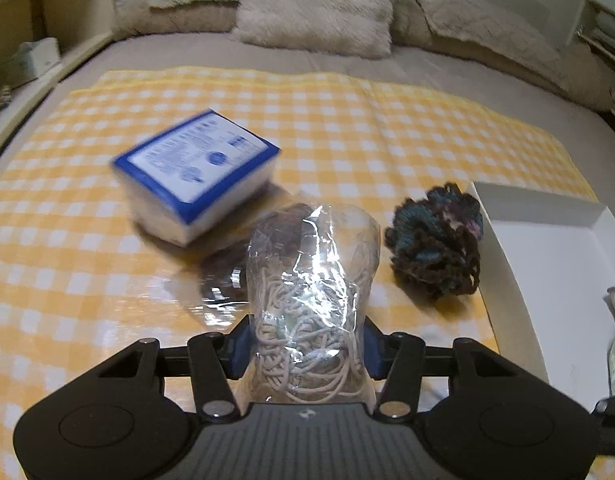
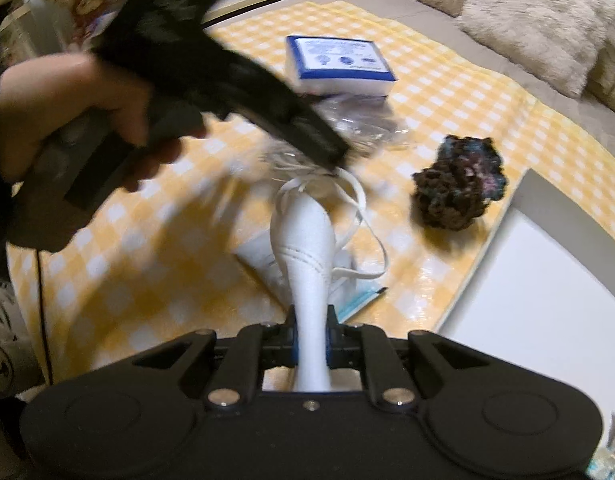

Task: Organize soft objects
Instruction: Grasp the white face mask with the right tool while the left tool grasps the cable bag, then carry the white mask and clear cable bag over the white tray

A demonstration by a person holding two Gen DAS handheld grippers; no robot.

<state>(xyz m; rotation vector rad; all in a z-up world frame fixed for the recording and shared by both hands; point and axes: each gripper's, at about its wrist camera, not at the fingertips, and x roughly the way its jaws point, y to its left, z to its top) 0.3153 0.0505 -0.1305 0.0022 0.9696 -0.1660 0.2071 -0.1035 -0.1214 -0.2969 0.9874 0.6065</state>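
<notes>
Yellow-checked cloth over a bed, cushions behind, with both grippers loaded and most of the sorting not yet done.

On the cloth [image 1: 347, 120] the left gripper [image 1: 305, 350] has its jaws part-way in, pressed on a clear bag of pale cord [image 1: 311, 276]; the right gripper [image 2: 310, 340] is pinched tight on a folded white mask [image 2: 305, 248], its ear loops dangling above a flat packet [image 2: 347, 296] on the cloth. At the right edge lies a white tray [image 1: 547, 248], bare where it shows, though much of it is out of frame. A blue-edged pack [image 1: 195, 168] and a dark yarn scrunchie [image 1: 435, 244], just beside the tray, lie untouched, so the job looks barely begun.
</notes>
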